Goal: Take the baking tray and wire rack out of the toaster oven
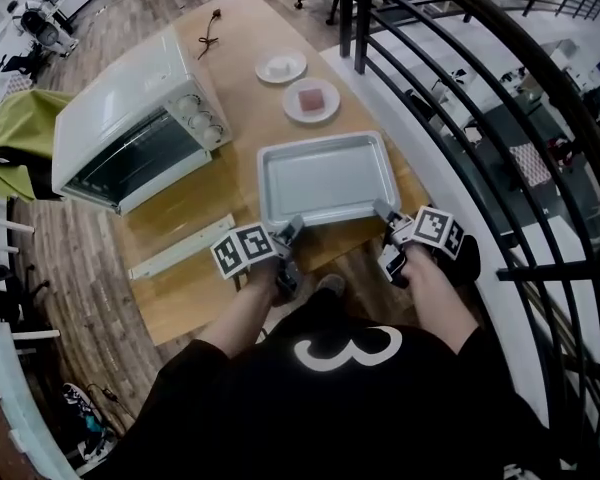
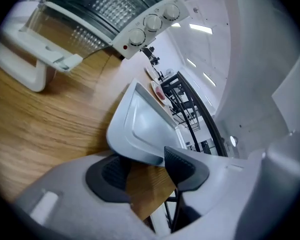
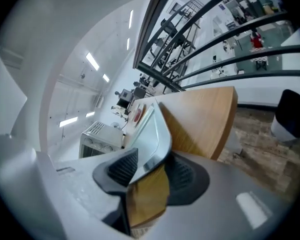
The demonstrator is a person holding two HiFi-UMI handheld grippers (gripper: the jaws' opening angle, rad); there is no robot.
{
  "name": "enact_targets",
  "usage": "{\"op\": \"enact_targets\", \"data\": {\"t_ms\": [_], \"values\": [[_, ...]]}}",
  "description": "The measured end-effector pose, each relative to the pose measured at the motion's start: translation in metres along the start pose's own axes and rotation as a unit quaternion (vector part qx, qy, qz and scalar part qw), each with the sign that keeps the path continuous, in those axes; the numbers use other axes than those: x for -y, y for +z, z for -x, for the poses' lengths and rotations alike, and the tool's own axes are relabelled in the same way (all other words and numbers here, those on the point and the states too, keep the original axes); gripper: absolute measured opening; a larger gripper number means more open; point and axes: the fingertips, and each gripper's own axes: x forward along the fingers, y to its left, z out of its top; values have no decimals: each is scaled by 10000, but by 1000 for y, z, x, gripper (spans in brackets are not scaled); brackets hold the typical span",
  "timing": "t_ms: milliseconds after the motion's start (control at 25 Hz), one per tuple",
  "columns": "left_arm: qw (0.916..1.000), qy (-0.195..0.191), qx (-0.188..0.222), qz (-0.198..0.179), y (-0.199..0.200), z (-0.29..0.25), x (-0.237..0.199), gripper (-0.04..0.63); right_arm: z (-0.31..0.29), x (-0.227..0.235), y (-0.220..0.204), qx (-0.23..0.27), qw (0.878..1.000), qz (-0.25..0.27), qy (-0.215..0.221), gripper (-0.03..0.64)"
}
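The grey baking tray [image 1: 325,178] lies flat on the wooden table, right of the white toaster oven [image 1: 130,133]. My left gripper [image 1: 288,230] is at the tray's near left corner and my right gripper [image 1: 385,213] at its near right corner. In the left gripper view the tray's [image 2: 145,124] rim sits between the jaws of the left gripper [image 2: 147,169], which stand wider than the rim, with wood showing in the gap. The right gripper [image 3: 150,171] likewise straddles the tray's [image 3: 152,134] rim loosely. Both are open. I cannot make out a wire rack for certain.
Two small white plates [image 1: 281,67] [image 1: 311,100] sit beyond the tray. A white bar [image 1: 180,248], seemingly the handle of the oven's lowered door, lies by the table's near left edge. Black railing [image 1: 460,88] runs along the right. A green cloth [image 1: 20,138] is draped over a chair at left.
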Motion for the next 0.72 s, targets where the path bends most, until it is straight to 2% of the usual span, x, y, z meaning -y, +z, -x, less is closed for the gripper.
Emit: {"op": "enact_targets", "data": {"t_ms": [120, 240, 280, 400, 480, 600, 640, 720], "values": [[9986, -110, -345, -386, -5, -2, 3, 232, 0, -5, -6, -471, 9963, 718, 66, 202], [9939, -162, -697, -837, -12, -1, 6, 244, 2, -6, -12, -885, 9820, 1666, 35, 210], [9915, -148, -792, -1026, -14, -1, 7, 247, 3, -6, -13, -958, 9773, 1888, 39, 235], [9844, -116, -958, -1470, -17, 1, 10, 256, 6, -9, -14, -1115, 9673, 2275, 147, 242], [9807, -70, -1012, -1668, -18, 1, 9, 256, 7, -8, -21, -1393, 9518, 2728, 142, 256], [9709, 99, -1138, -2106, -22, 4, 4, 256, 10, 2, -33, -1875, 9098, 3702, -116, 256], [9667, 178, -1171, -2267, -24, 5, 1, 256, 11, 4, -35, -1943, 8991, 3919, -190, 256], [9604, 336, -1182, -2501, -25, 8, -3, 256, 13, 6, -37, -1938, 8933, 4050, -224, 256]]}}
